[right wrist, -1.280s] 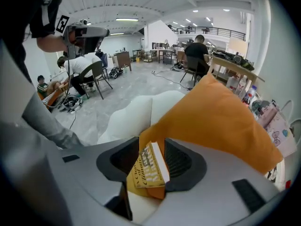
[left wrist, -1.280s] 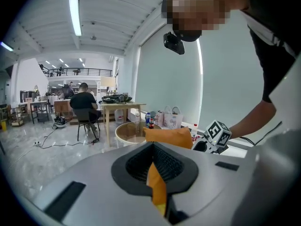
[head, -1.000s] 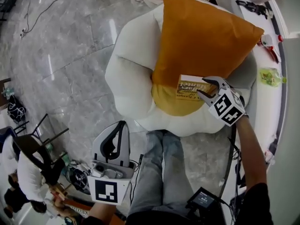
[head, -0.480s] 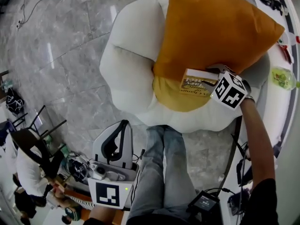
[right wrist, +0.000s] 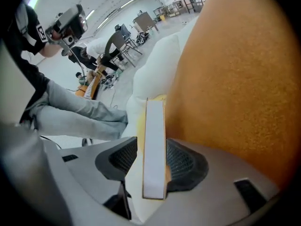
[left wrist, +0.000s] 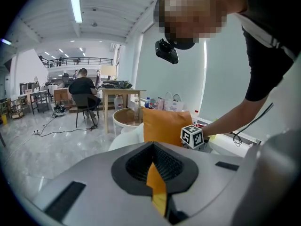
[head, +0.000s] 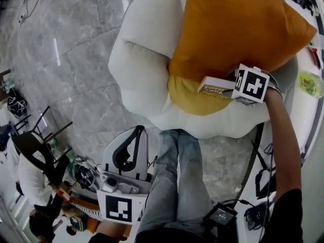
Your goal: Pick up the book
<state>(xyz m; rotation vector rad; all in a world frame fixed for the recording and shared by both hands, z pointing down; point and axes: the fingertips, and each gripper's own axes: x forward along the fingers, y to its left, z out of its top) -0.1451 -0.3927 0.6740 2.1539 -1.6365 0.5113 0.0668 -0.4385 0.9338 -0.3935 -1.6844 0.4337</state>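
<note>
Book: the book [head: 216, 86] sits low on the pillow [head: 238, 29], where the deep orange gives way to a paler yellow band. From the head view its pale page edge and a strip of printed cover show.
Right tool: the right tool [right wrist: 153, 159] points steeply down over the book, and its jaws have just been opening. They stand wide, with the book edge-on between them and its white page edge toward the camera. One pad has a thin gap to the book. The other sits right at the cover, but I cannot tell whether it presses.
Right arm: the bare arm [head: 281, 135] reaches out from the lower right, and the marker cube rides just beside the book.
Left tool: the left tool [head: 135, 131] hangs low beside the person's legs [head: 174, 176], well apart from the book. Its jaws meet at the tips with nothing between them, and only a sliver of the far pillow shows through.
Pillow: it leans on a puffy white chair [head: 142, 59] and covers most of the seat.
Floor: the floor [head: 66, 75] is grey marble and glossy, and the chair stands on it.
</note>
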